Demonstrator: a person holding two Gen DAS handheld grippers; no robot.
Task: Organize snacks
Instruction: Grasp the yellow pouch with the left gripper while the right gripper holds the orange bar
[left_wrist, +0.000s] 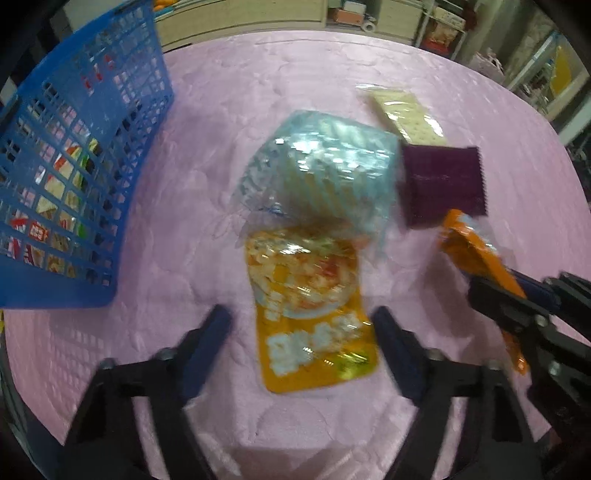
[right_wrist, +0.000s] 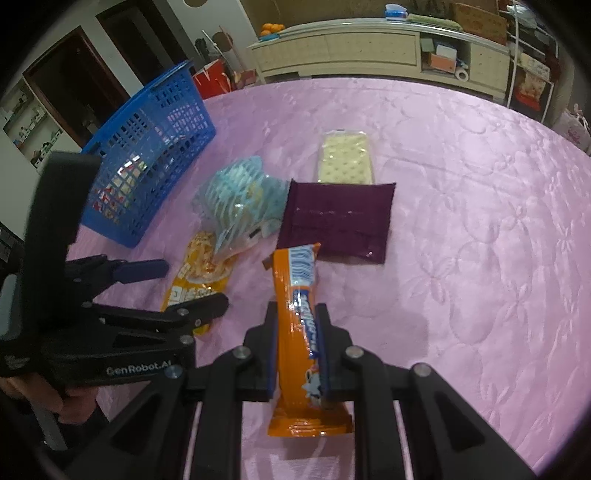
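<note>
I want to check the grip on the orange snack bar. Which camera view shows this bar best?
The right wrist view: the orange snack bar runs sharp and nearly whole between the pads of the right gripper, which pinch it. The left wrist view shows only a blurred part of it, at the right edge.

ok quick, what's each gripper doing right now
left gripper: open, jaws either side of the yellow packet, not touching it.
right gripper: shut on the orange bar.
</note>
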